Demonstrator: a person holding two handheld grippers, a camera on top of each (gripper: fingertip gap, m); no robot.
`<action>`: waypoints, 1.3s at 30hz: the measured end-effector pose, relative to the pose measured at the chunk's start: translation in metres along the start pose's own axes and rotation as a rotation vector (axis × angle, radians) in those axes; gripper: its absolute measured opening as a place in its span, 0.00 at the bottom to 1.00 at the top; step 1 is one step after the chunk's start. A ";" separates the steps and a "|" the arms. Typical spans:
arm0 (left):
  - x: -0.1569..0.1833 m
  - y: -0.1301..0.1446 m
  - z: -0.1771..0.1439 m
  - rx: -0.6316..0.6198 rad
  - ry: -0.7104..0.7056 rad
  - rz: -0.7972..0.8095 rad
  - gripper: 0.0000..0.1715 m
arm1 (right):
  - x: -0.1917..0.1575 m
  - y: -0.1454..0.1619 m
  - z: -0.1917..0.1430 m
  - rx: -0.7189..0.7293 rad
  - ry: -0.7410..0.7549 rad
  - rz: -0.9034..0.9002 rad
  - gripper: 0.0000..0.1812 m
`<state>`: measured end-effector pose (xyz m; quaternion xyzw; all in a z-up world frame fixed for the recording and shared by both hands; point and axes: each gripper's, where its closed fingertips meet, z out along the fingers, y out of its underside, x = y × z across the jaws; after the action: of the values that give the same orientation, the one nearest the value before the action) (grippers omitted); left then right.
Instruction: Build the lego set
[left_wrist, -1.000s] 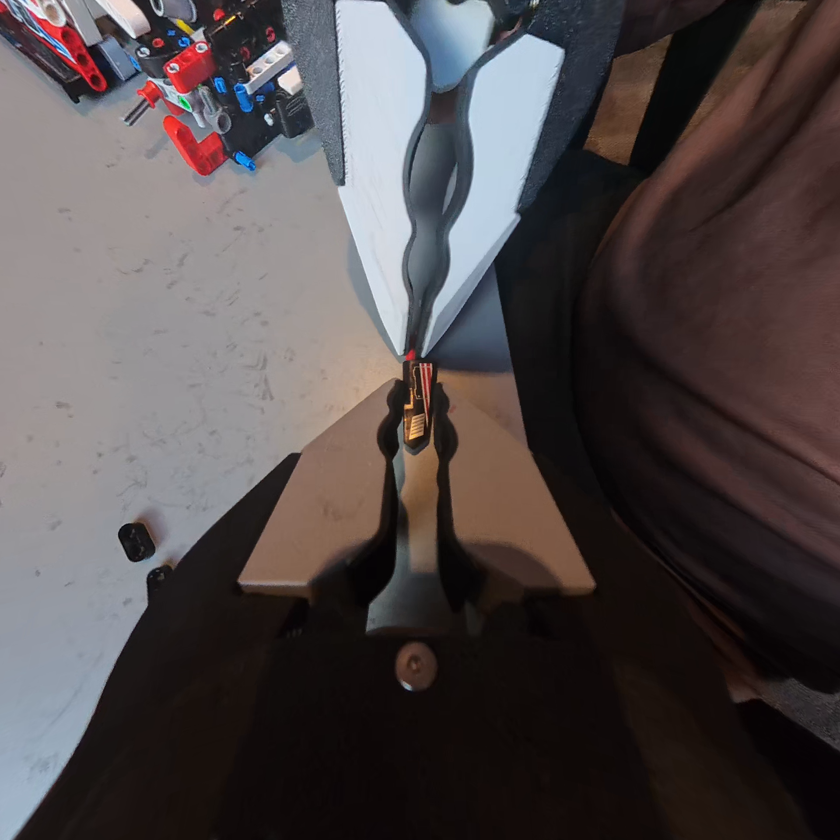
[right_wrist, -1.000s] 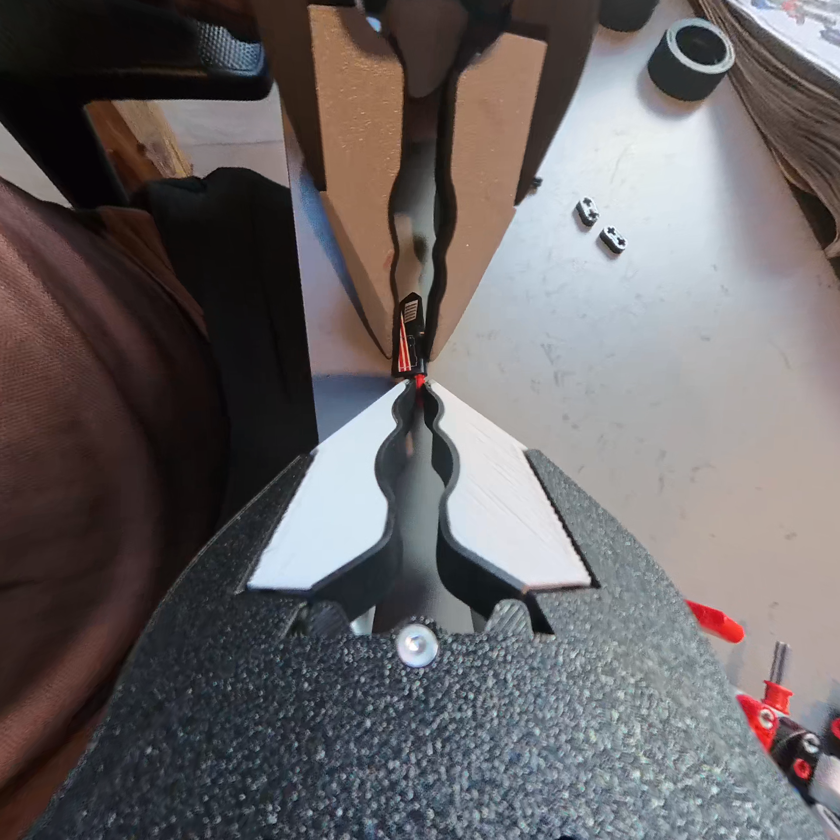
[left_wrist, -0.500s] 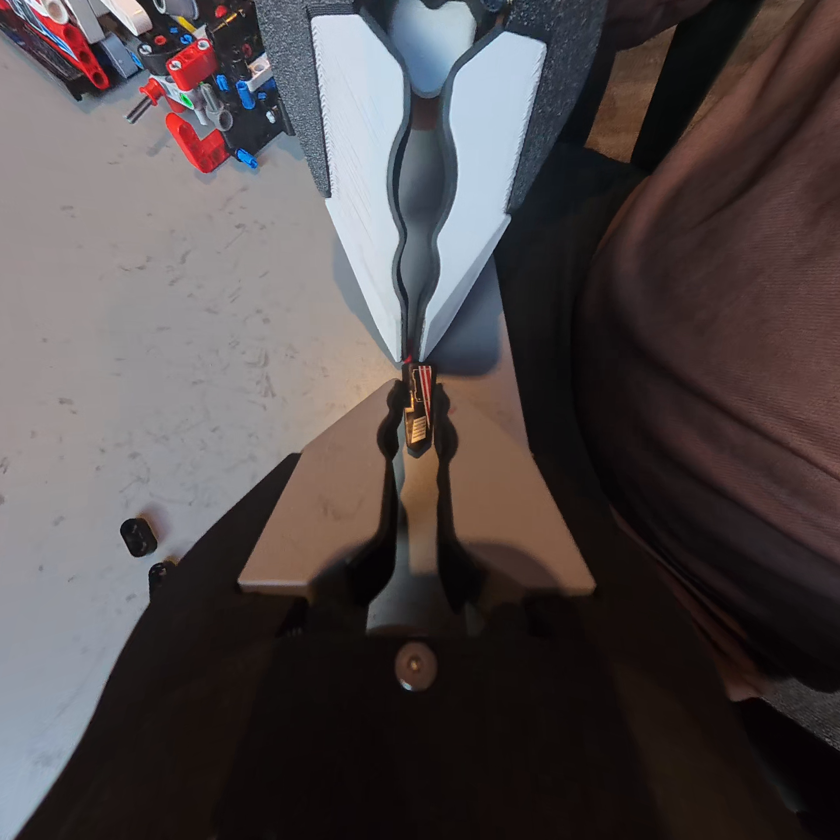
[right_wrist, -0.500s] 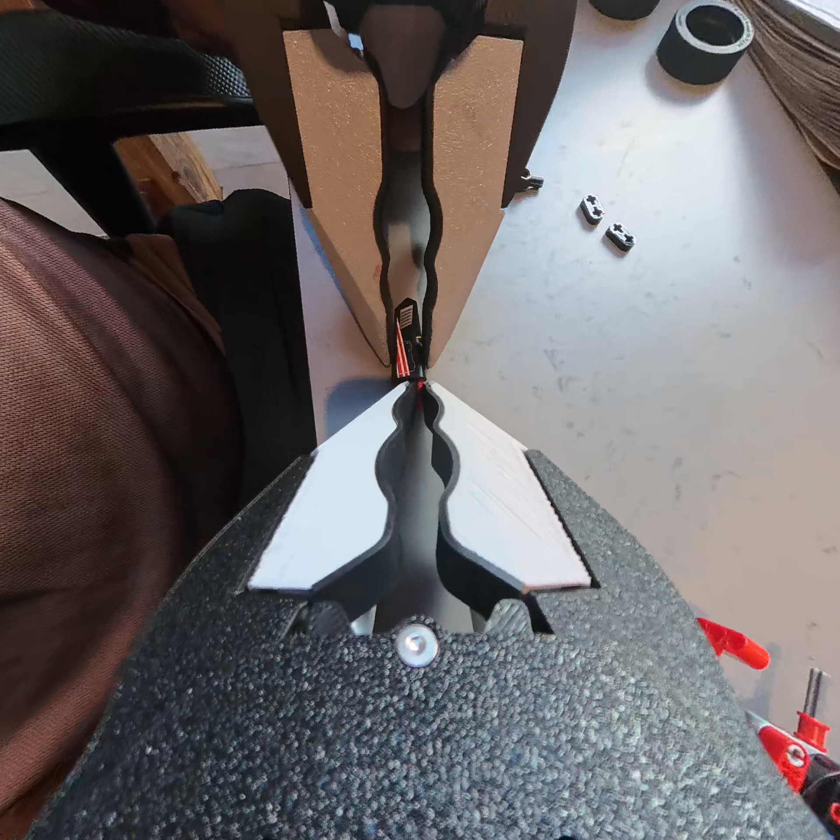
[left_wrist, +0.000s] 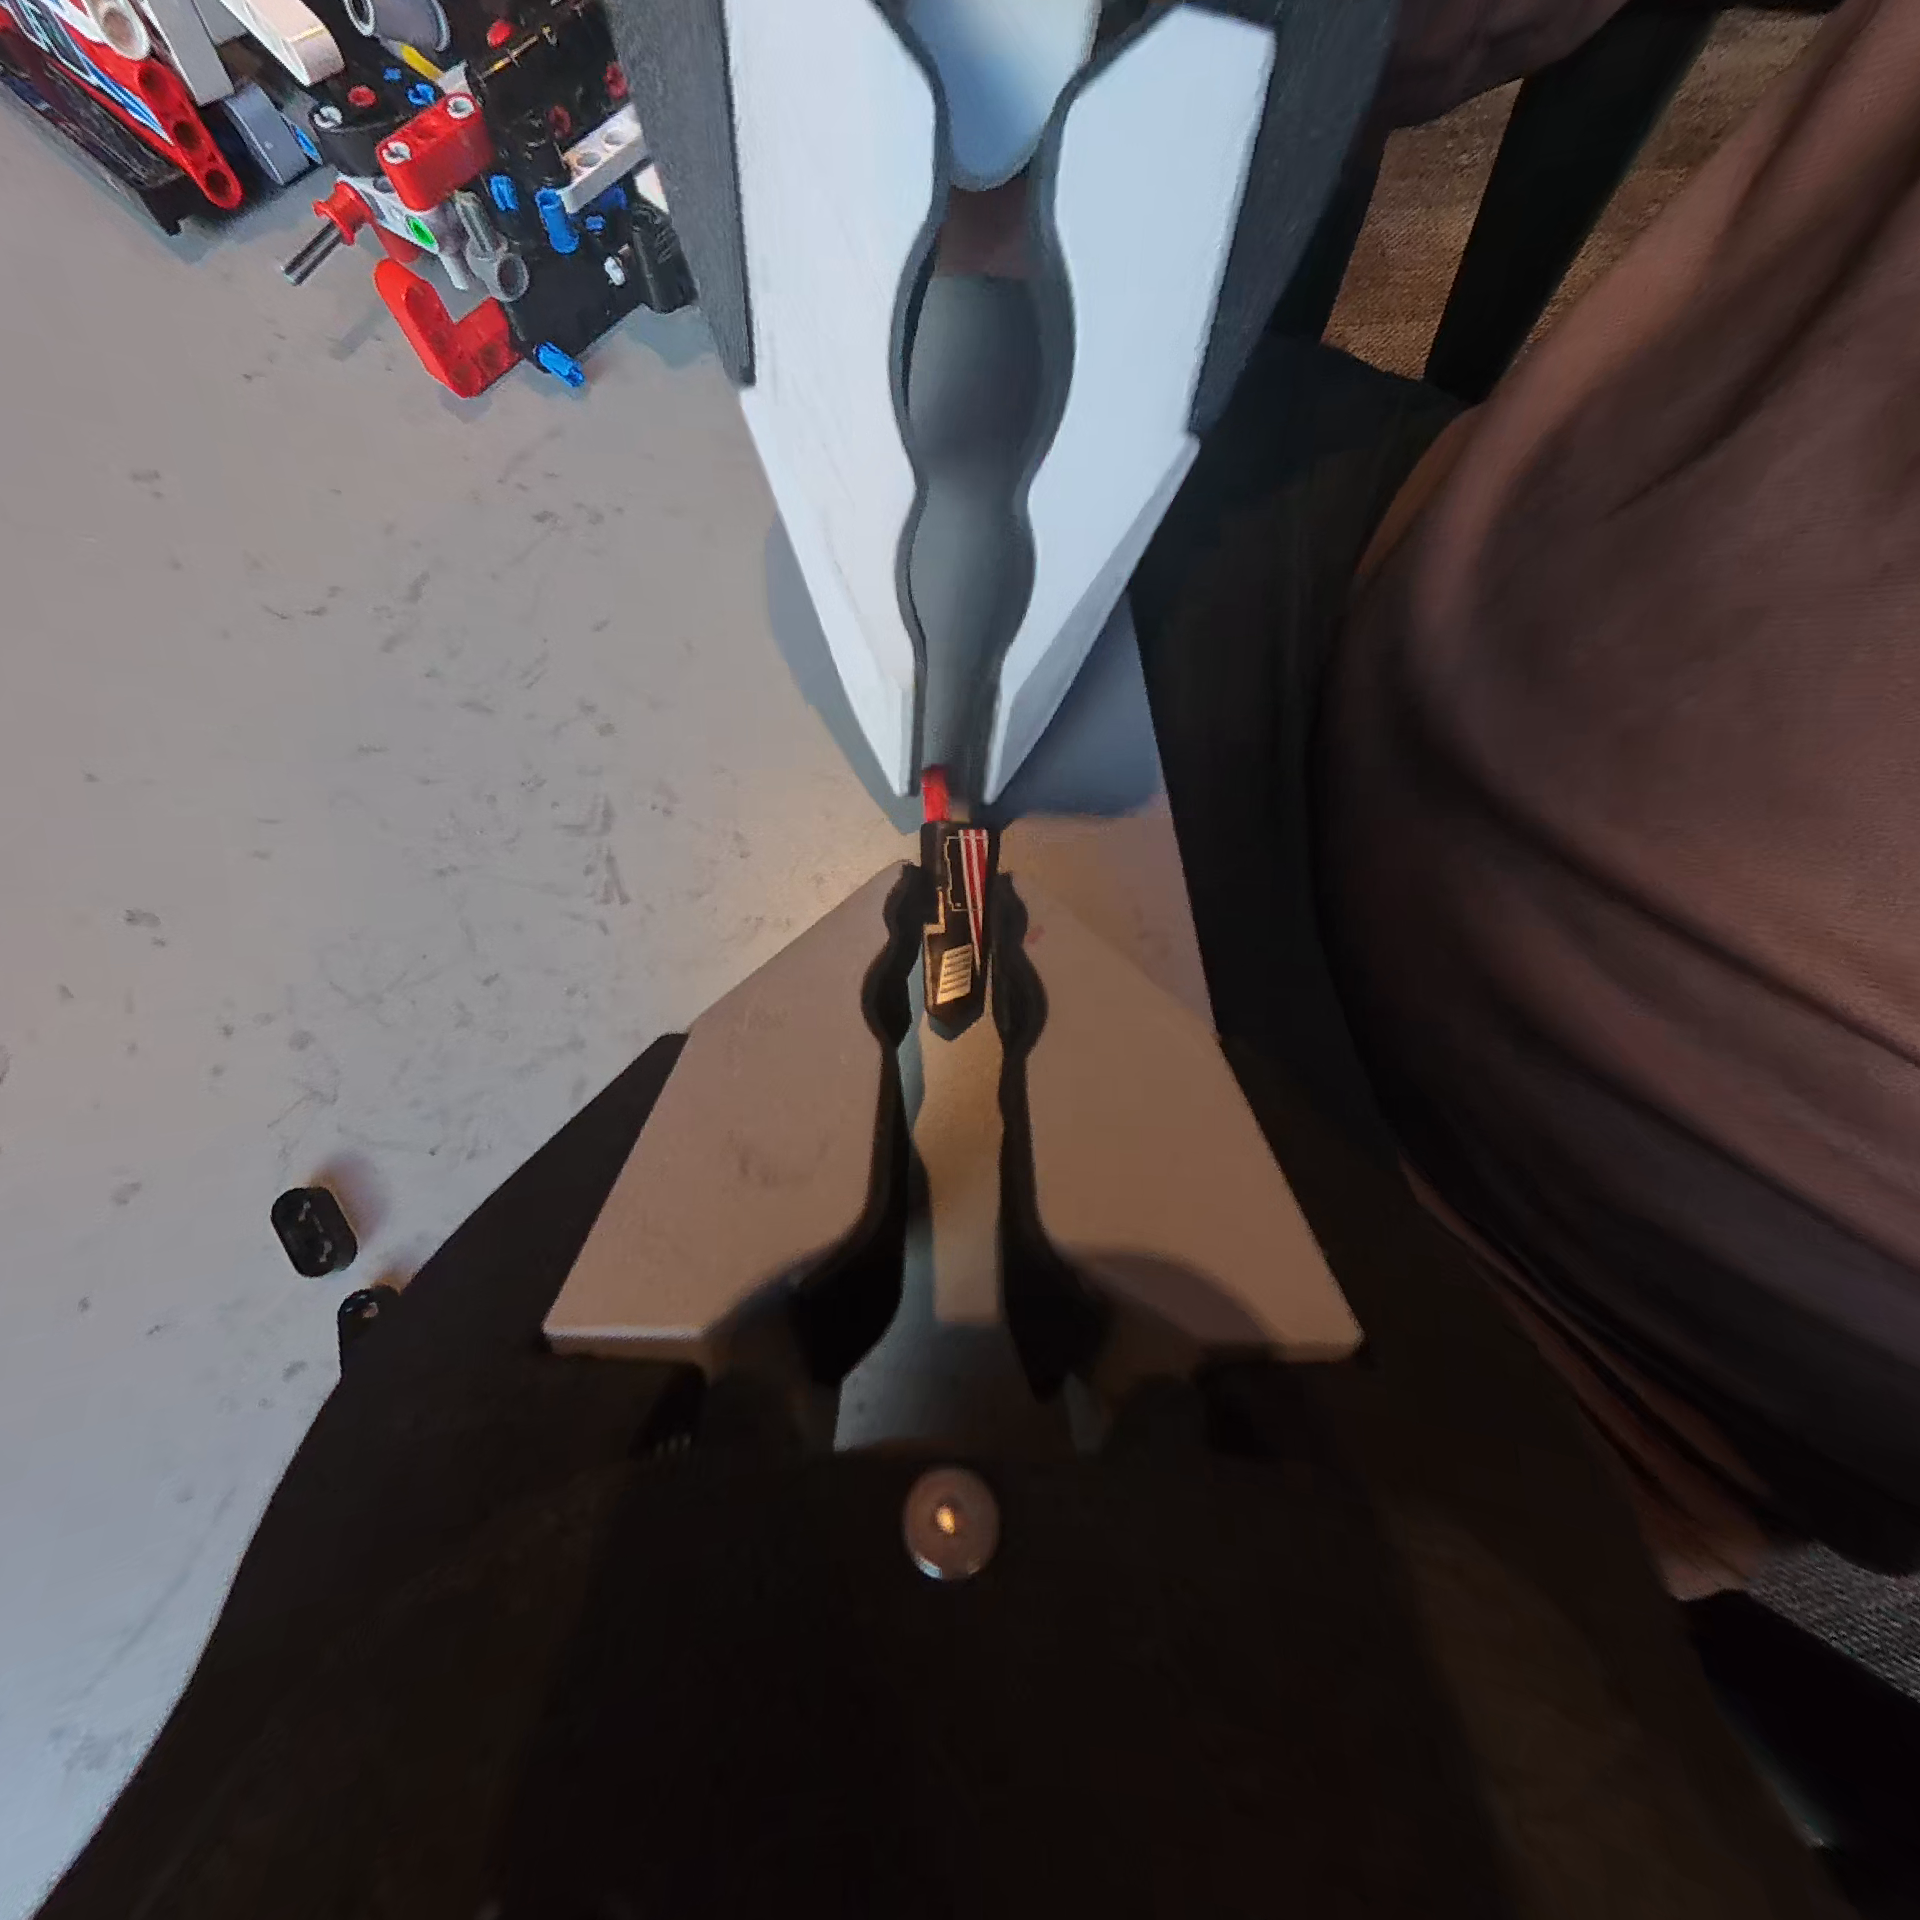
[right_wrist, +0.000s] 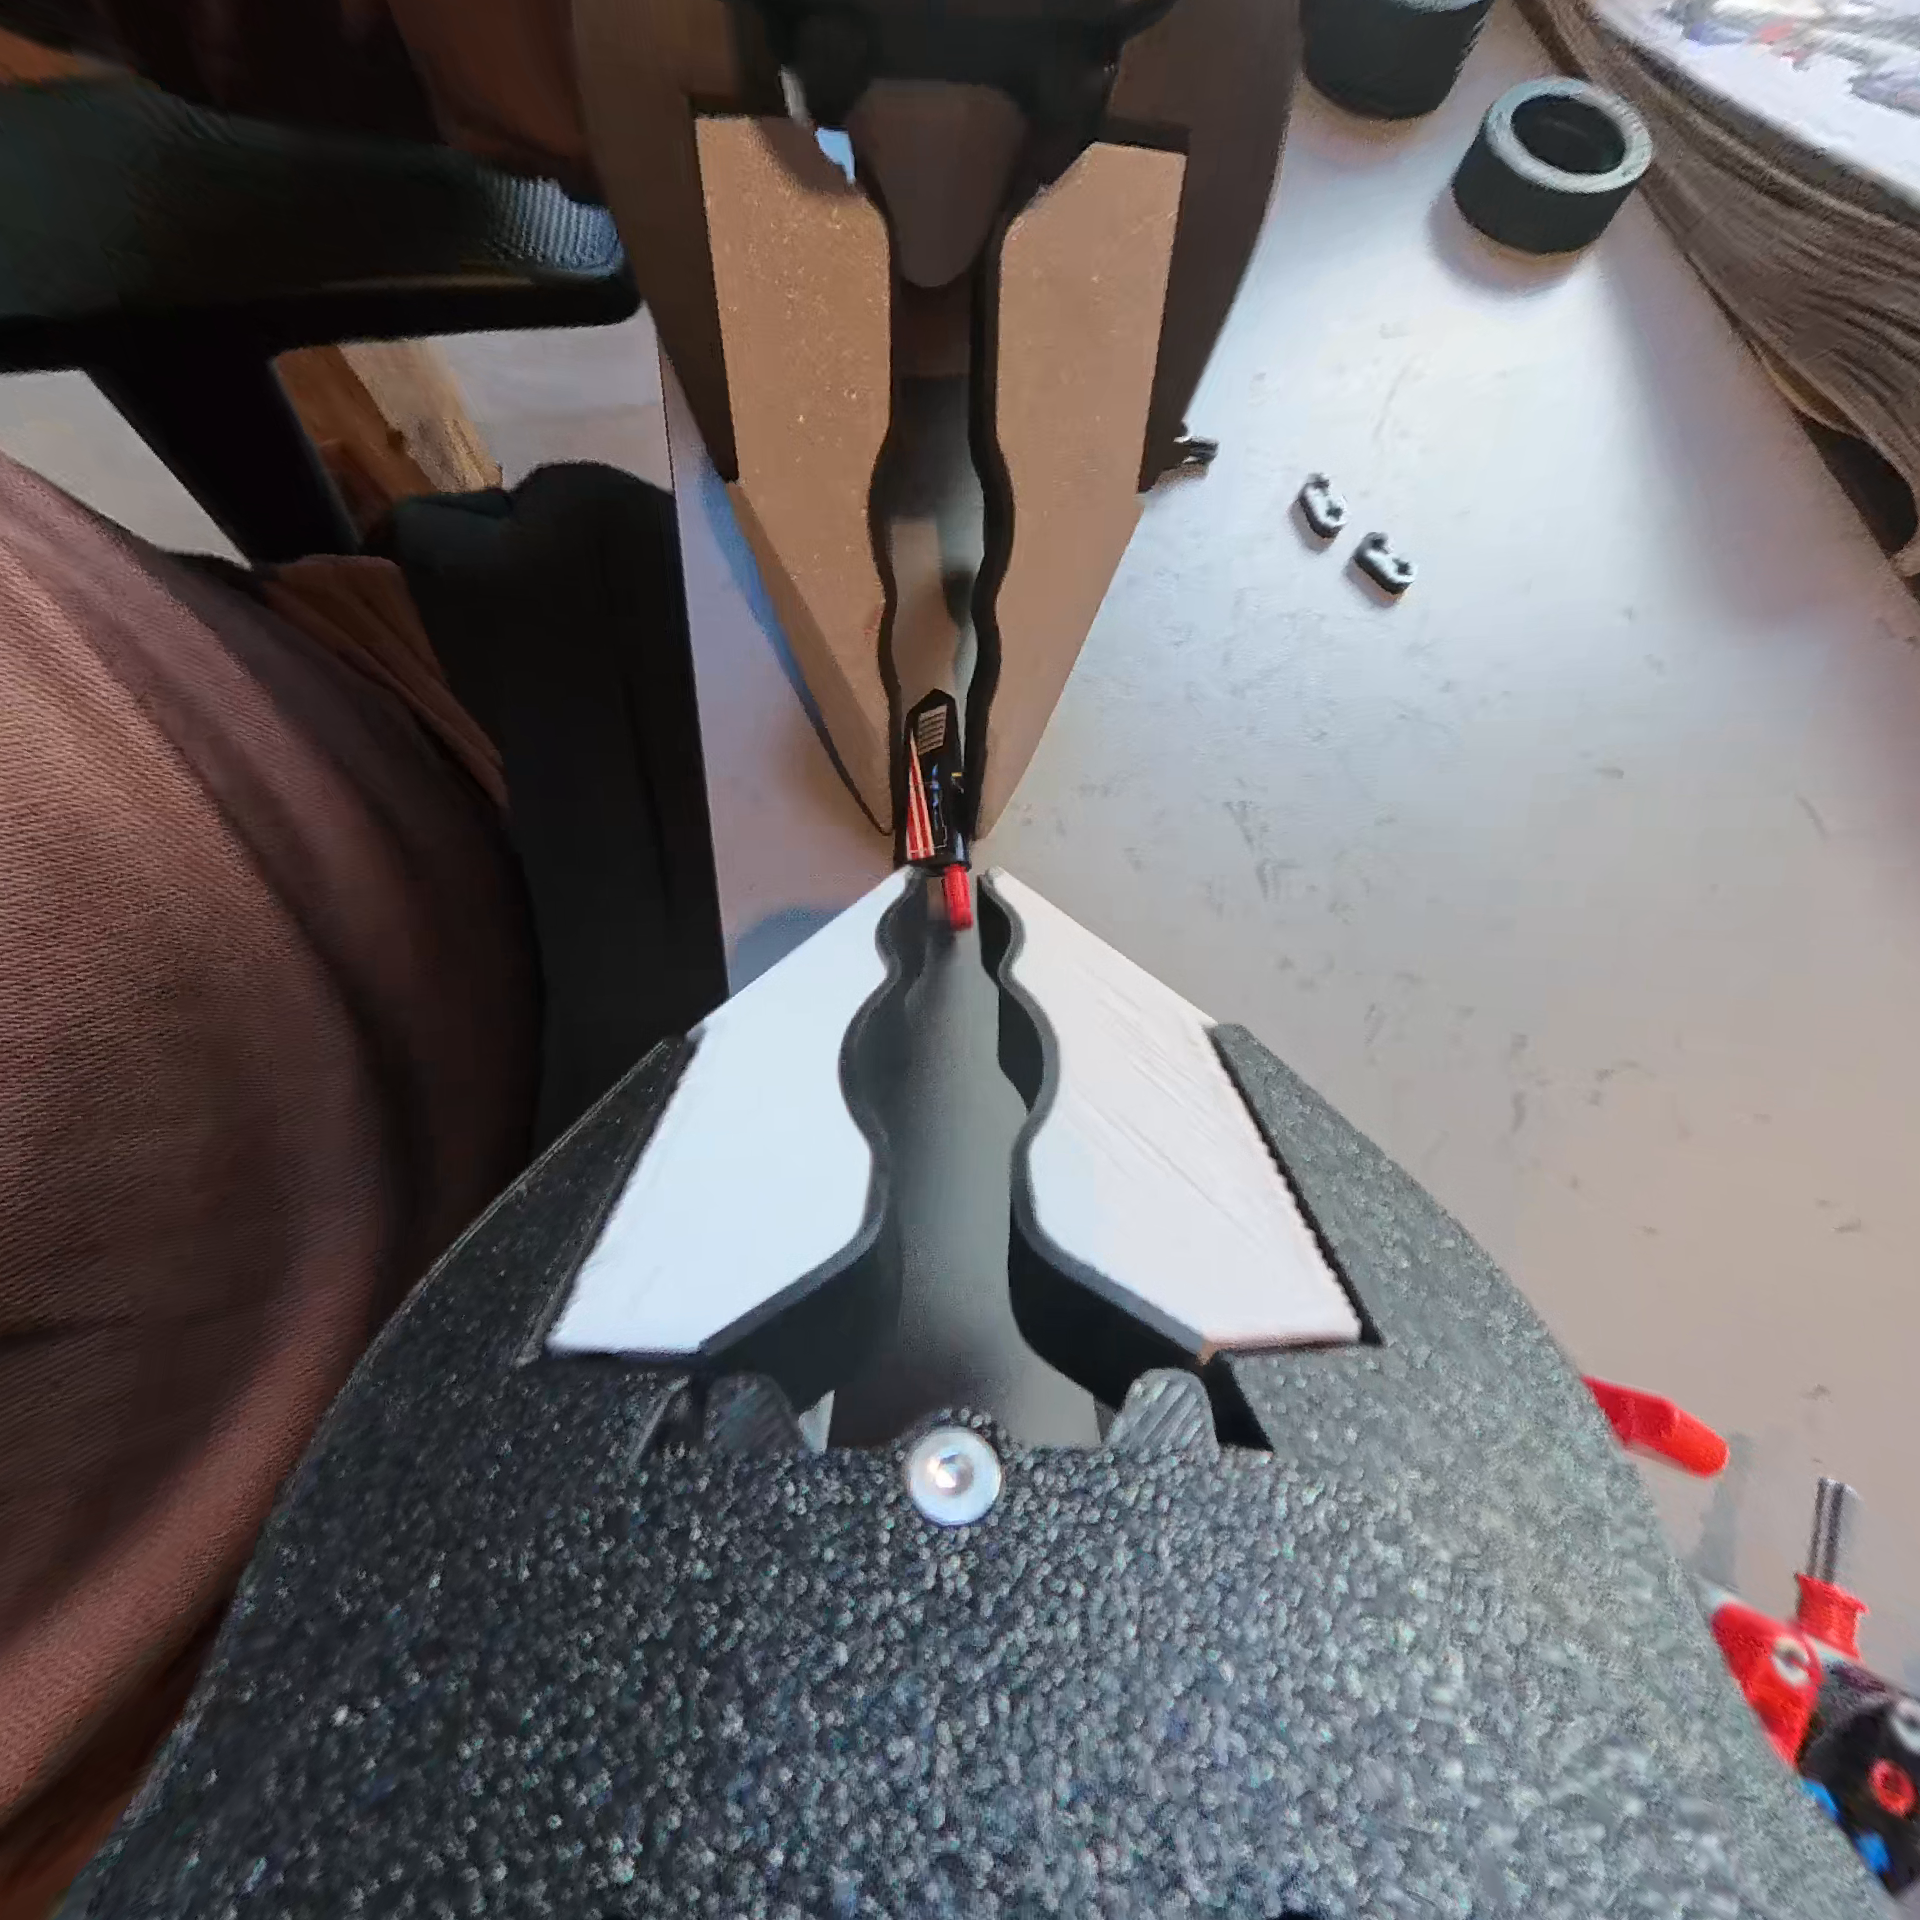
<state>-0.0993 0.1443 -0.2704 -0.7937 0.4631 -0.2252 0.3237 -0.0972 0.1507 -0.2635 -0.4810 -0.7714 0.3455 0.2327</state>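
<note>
My left gripper (left_wrist: 956, 894) is shut on a small black lego piece with a striped sticker (left_wrist: 958, 935), held in the air over the table's near edge. A short red pin (left_wrist: 935, 792) sticks out of the piece's far end. My right gripper (right_wrist: 948, 883), with white fingers, faces it tip to tip. Its jaws stand slightly apart around the red pin (right_wrist: 957, 899), which does not clearly touch either finger. The right wrist view also shows the left gripper (right_wrist: 935, 821) and the black piece (right_wrist: 932, 769).
A partly built red, black and white model (left_wrist: 499, 208) stands at the table's far left. Small black pieces (left_wrist: 312, 1231) (right_wrist: 1322, 509) lie on the grey table (left_wrist: 364, 727). A black tyre (right_wrist: 1553, 166) lies at the back. A person's brown-shirted torso (left_wrist: 1662, 831) is close by. The grippers are tip to tip, or close to it.
The right gripper's jaws have parted a little and drawn back slightly, so more of the red pin shows. The left gripper still holds the black piece.
</note>
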 end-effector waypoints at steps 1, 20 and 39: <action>0.000 0.000 0.000 0.000 -0.001 0.003 0.06 | 0.001 -0.001 -0.004 0.020 0.006 0.014 0.06; -0.001 -0.001 0.001 -0.001 0.007 -0.024 0.06 | 0.001 0.012 -0.003 -0.046 -0.003 0.004 0.00; -0.001 -0.001 0.001 -0.013 0.005 -0.054 0.05 | 0.003 0.011 -0.001 -0.067 0.002 -0.071 0.00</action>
<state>-0.0985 0.1460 -0.2703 -0.8074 0.4438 -0.2329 0.3112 -0.0915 0.1569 -0.2707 -0.4611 -0.7989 0.3108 0.2292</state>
